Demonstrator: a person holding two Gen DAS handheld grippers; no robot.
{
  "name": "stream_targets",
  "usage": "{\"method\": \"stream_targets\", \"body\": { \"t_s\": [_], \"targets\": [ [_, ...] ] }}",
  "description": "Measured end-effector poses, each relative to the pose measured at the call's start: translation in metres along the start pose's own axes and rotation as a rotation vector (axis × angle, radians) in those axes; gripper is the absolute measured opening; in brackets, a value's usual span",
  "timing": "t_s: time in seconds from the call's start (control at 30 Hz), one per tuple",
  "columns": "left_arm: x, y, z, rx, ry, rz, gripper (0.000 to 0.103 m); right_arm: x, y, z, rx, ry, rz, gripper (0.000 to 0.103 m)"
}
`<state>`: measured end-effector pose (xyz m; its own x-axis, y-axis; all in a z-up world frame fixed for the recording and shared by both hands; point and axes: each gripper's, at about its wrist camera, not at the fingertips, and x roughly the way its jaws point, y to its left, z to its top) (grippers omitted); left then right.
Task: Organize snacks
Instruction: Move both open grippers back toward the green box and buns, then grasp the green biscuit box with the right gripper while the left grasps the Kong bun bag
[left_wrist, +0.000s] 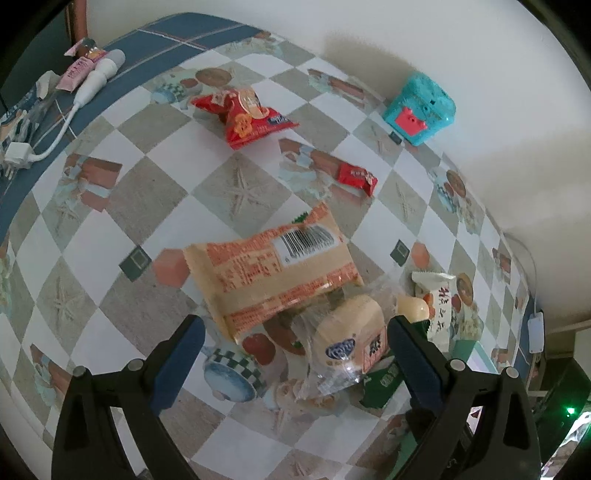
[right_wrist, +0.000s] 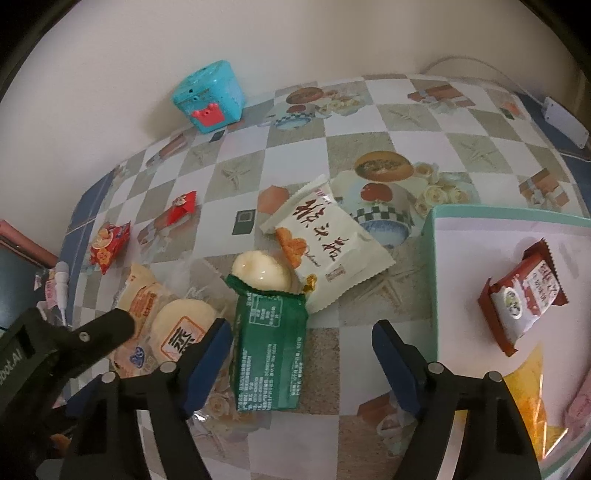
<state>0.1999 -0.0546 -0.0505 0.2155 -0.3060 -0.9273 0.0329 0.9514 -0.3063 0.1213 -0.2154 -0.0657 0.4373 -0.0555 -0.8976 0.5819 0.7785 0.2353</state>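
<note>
My left gripper (left_wrist: 295, 334) is open above a clear-wrapped steamed cake (left_wrist: 349, 345) and an orange-printed tan packet (left_wrist: 273, 273). My right gripper (right_wrist: 301, 343) is open over a green packet (right_wrist: 271, 350) with a pale bun (right_wrist: 264, 275) at its top. A white packet with red script (right_wrist: 328, 243) lies just beyond. The steamed cake (right_wrist: 177, 332) and the tan packet (right_wrist: 142, 295) show at left, under the left gripper's arm (right_wrist: 74, 339). A red bag (left_wrist: 245, 116) and a small red packet (left_wrist: 356, 177) lie farther off.
A teal-rimmed white tray (right_wrist: 432, 266) at right holds a dark red packet (right_wrist: 524, 295), a yellow bag (right_wrist: 532, 398) and a pink item. A teal toy box (left_wrist: 421, 107) stands by the wall. A white charger and cable (left_wrist: 92, 81) lie at the table's left edge.
</note>
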Motion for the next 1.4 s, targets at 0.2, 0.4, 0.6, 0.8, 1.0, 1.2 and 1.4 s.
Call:
{"method": "stream_targets", "body": {
  "t_s": [0.2,0.4,0.6,0.8,1.0,1.2,1.4],
  "targets": [
    [0.003,-0.006,-0.003,0.019,0.006,0.024,0.099,0.008,-0.002,-0.003,0.006,0.029,0.022,0.068],
    [0.003,-0.013,-0.007,0.044,0.002,0.023,0.099,0.016,-0.004,-0.004,0.016,0.057,0.037,0.054],
    [0.007,-0.018,-0.007,0.047,0.011,0.017,0.098,0.014,-0.015,-0.002,0.030,0.050,-0.013,0.045],
    [0.015,-0.021,-0.008,0.039,0.020,0.014,0.098,0.012,-0.027,0.002,0.058,0.062,-0.012,0.045],
    [0.026,-0.024,-0.008,0.021,0.044,0.013,0.084,0.011,-0.032,0.003,0.068,0.064,-0.011,0.045],
    [0.035,-0.032,-0.009,0.029,0.039,0.016,0.081,0.010,-0.034,0.003,0.069,0.065,-0.007,0.045],
    [0.043,-0.035,-0.008,0.028,0.034,0.009,0.074,0.010,-0.032,0.003,0.063,0.064,-0.016,0.045]
  ]
}}
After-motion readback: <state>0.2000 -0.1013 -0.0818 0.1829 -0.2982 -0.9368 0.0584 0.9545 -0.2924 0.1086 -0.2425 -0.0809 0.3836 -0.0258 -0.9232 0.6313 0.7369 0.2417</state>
